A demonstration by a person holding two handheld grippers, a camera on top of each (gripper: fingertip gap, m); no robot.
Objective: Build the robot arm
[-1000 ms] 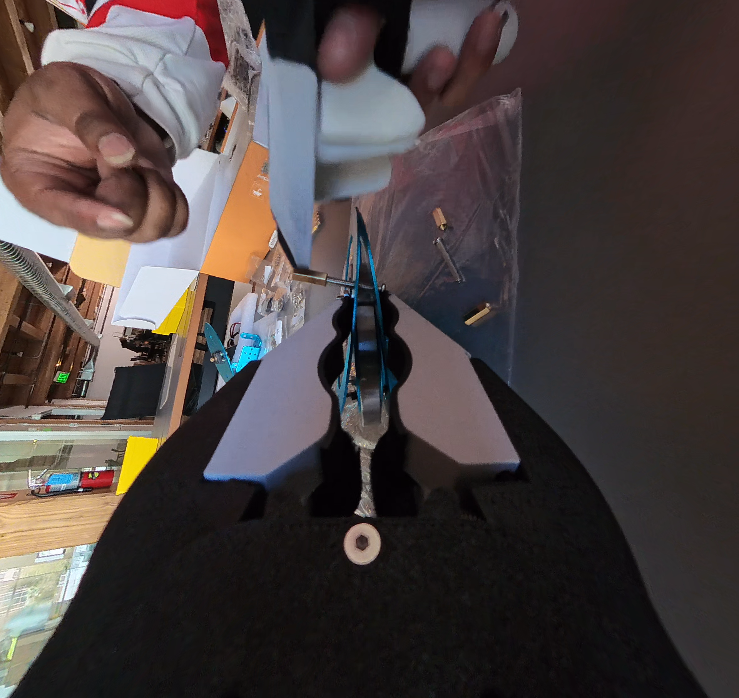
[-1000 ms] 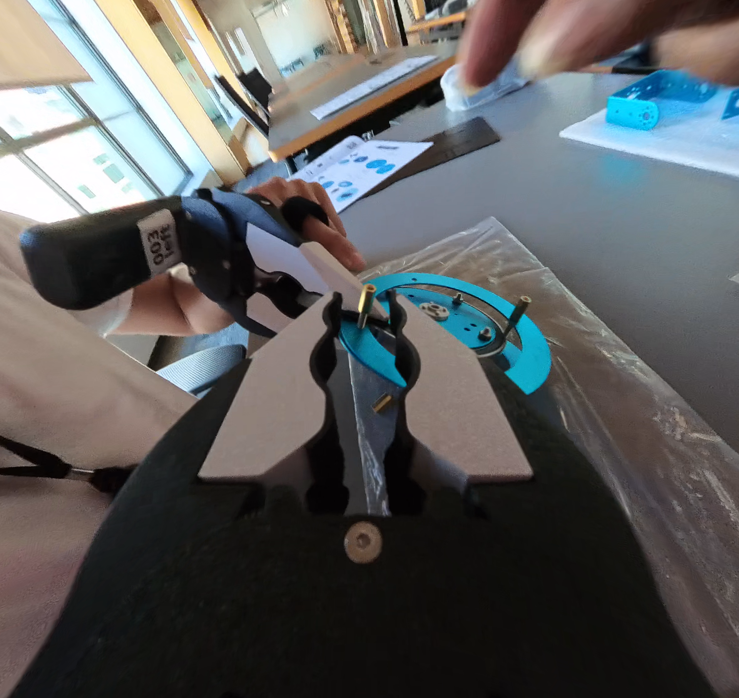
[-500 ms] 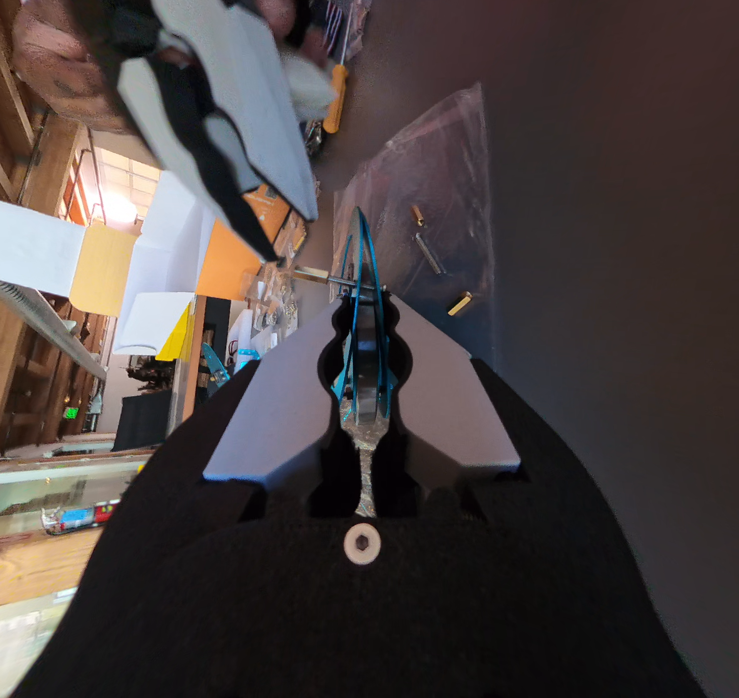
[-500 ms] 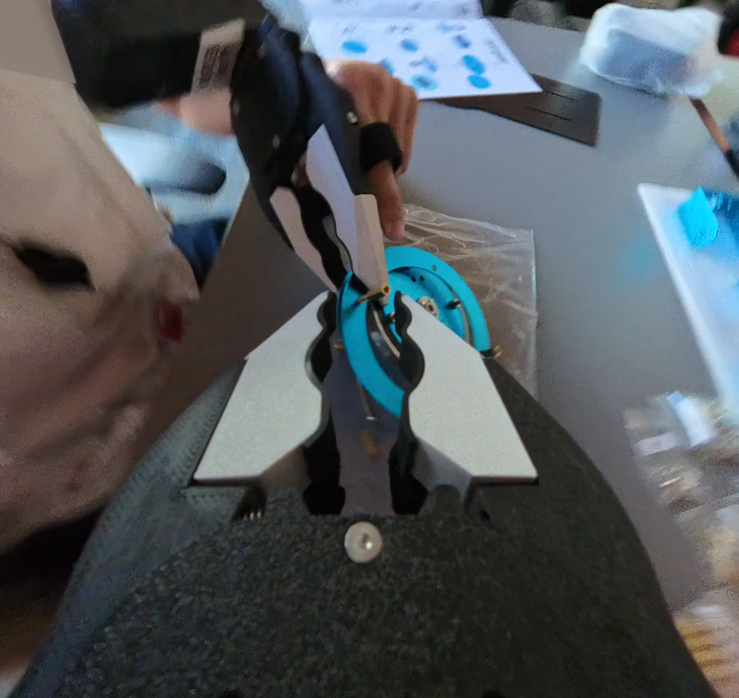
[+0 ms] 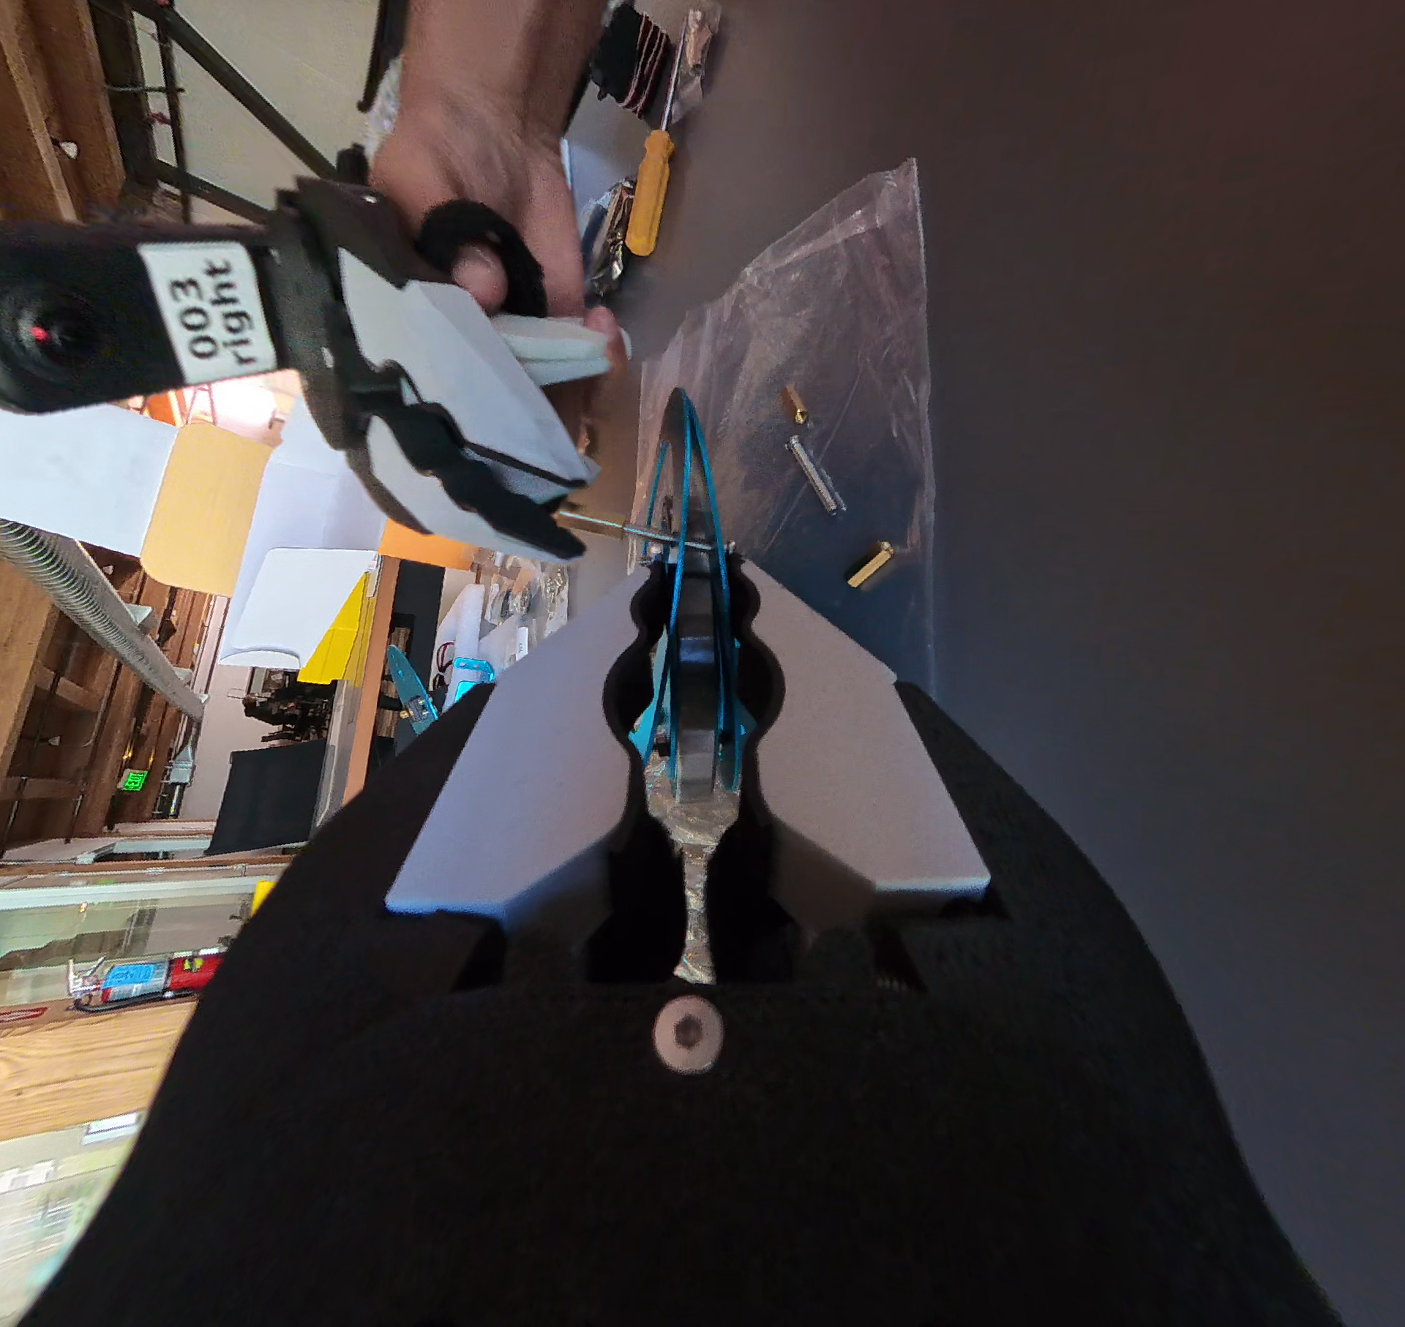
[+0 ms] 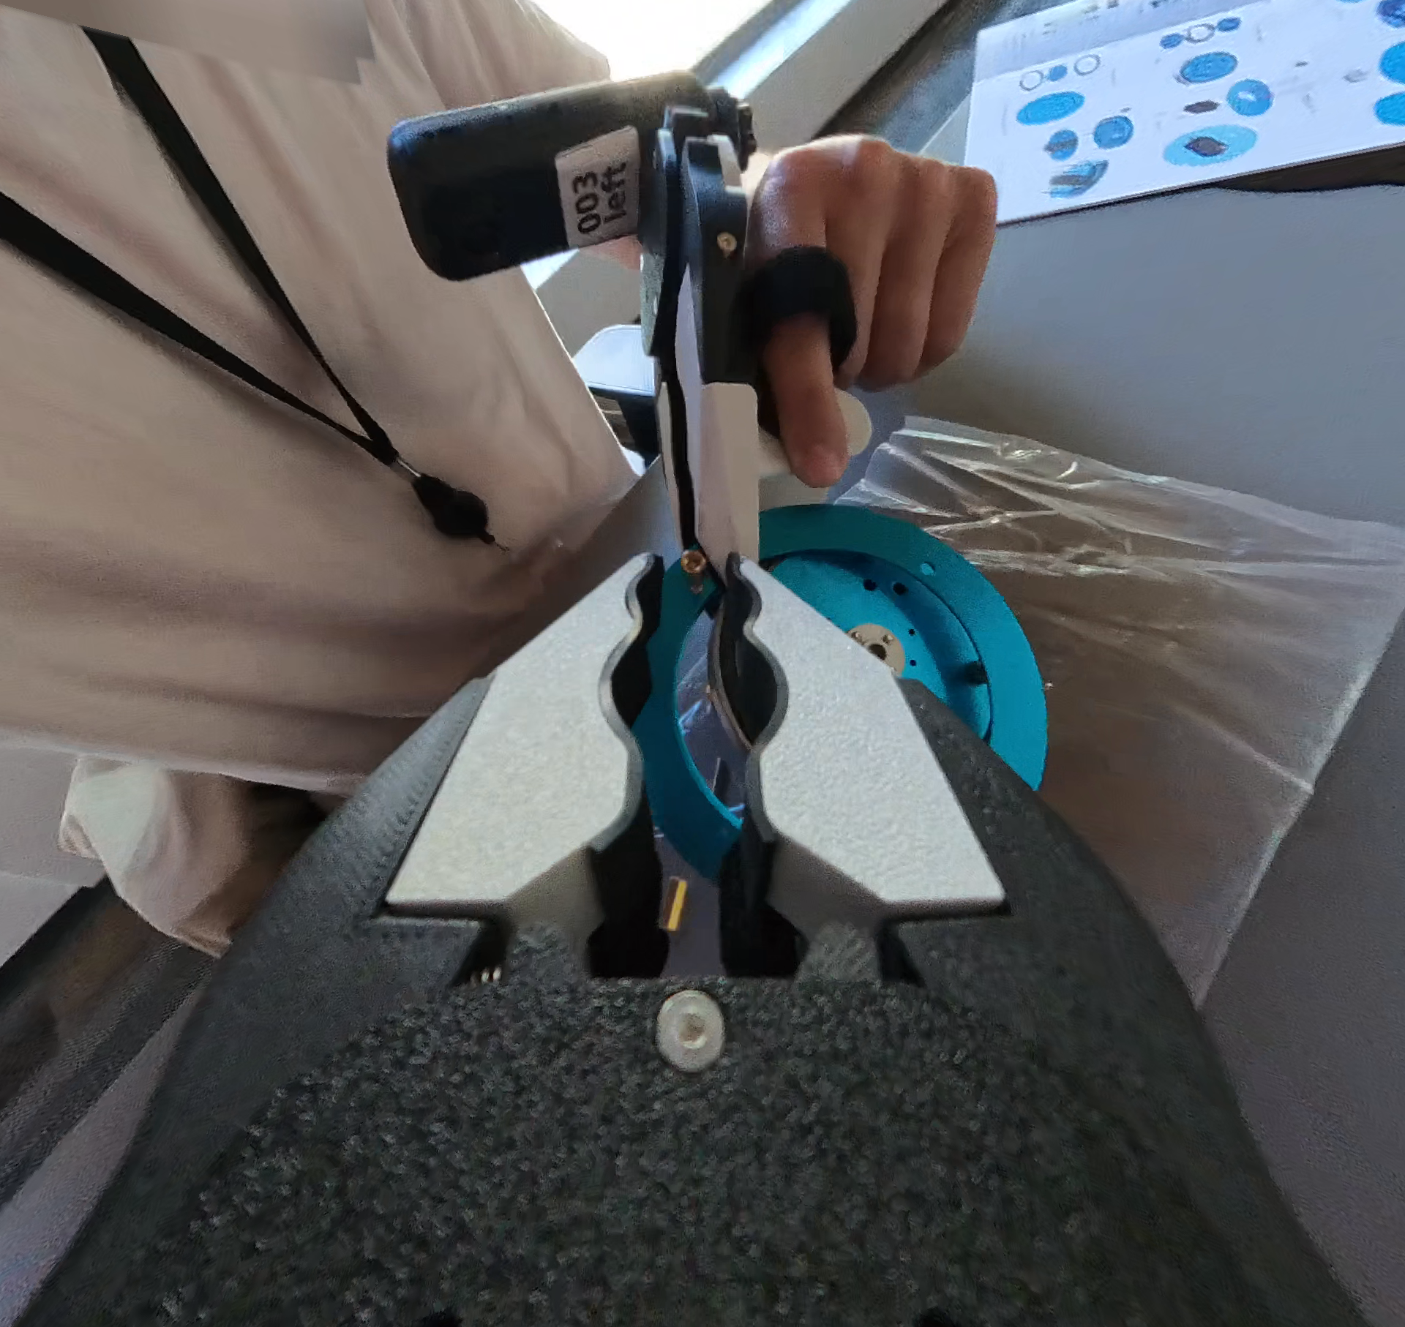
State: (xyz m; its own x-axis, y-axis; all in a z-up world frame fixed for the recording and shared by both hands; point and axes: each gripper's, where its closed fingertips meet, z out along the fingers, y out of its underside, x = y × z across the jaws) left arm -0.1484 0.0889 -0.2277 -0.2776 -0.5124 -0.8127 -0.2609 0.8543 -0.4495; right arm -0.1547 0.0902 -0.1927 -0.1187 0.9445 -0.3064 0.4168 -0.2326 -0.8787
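Observation:
My left gripper (image 5: 692, 576) is shut on a blue round metal wheel assembly (image 5: 696, 470), seen edge-on and held upright over a clear plastic bag (image 5: 798, 348). A brass standoff (image 5: 601, 525) on a screw sticks out of its side. My right gripper (image 5: 581, 519) comes in from the left, jaws narrowly apart, with the standoff's end between its tips. In the right wrist view the right gripper (image 6: 693, 572) frames the standoff (image 6: 692, 565) and the blue wheel (image 6: 874, 622). The left gripper (image 6: 715, 538) grips the wheel's rim from above.
Two loose brass standoffs (image 5: 870, 565) and a long screw (image 5: 813, 473) lie on the bag. An orange-handled screwdriver (image 5: 646, 204) lies beyond it on the grey table (image 6: 1178, 318). A printed sheet (image 6: 1201, 90) lies at the back. A person's torso (image 6: 228, 454) is close on the left. Less than 4 cm separates the two grippers' tips.
My right gripper has swung down and in to the standoff on the wheel. Another person's hand seen earlier has left the view. The left gripper has kept its hold.

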